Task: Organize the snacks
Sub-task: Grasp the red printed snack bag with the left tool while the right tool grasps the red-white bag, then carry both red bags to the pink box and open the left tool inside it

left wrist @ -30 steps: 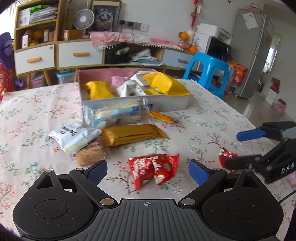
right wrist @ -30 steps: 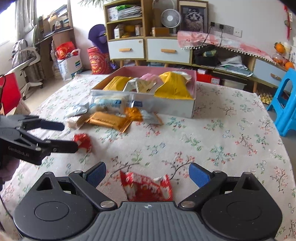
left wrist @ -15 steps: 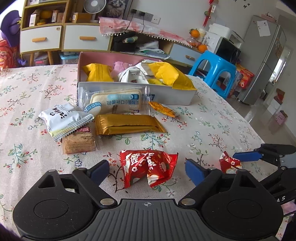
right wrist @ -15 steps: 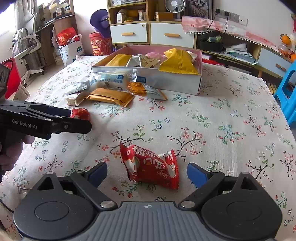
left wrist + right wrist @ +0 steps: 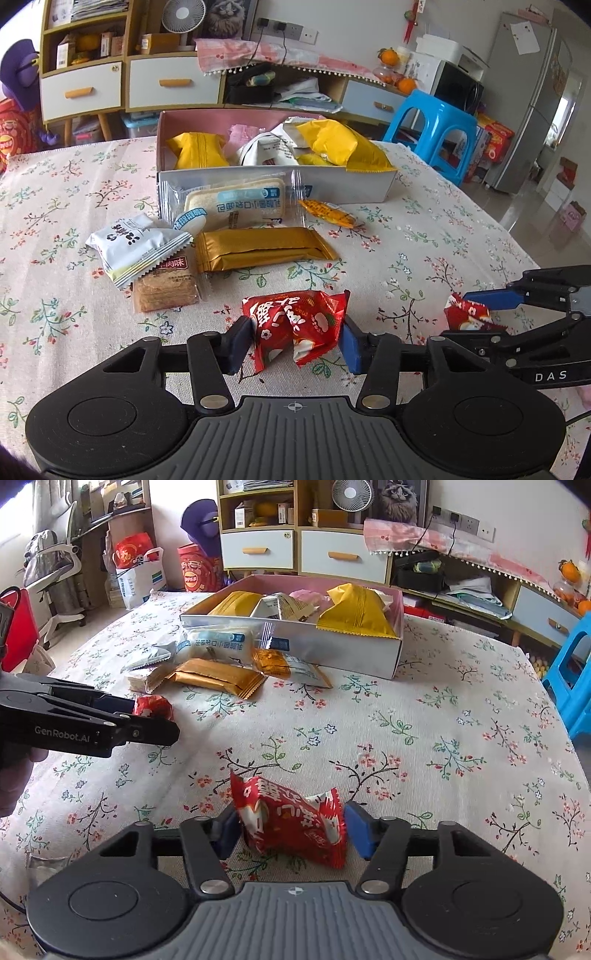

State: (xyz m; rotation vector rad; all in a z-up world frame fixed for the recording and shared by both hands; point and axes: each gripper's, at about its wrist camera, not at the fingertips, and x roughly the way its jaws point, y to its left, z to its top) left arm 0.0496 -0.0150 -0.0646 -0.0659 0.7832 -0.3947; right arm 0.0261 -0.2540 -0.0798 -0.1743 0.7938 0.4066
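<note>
Two red snack packets lie on the flowered tablecloth. In the left wrist view, one red packet (image 5: 295,321) sits between my left gripper's (image 5: 295,345) blue pads. Its jaws are closing and both pads touch the wrapper. In the right wrist view, the other red packet (image 5: 288,812) is between my right gripper's (image 5: 291,830) pads, which are also closing against it. Each gripper shows at the edge of the other's view with its packet. The snack box (image 5: 332,188) stands behind, holding yellow and white bags.
Loose snacks lie in front of the box: a gold bar (image 5: 258,249), a bread packet (image 5: 236,206), a white-grey packet (image 5: 136,243), a cracker pack (image 5: 166,291) and a small orange packet (image 5: 327,212). A blue stool (image 5: 432,129) stands past the table's right edge.
Both grippers' jaws have narrowed from wide open onto the red packets. Both views have shifted slightly forward and down over the table.
</note>
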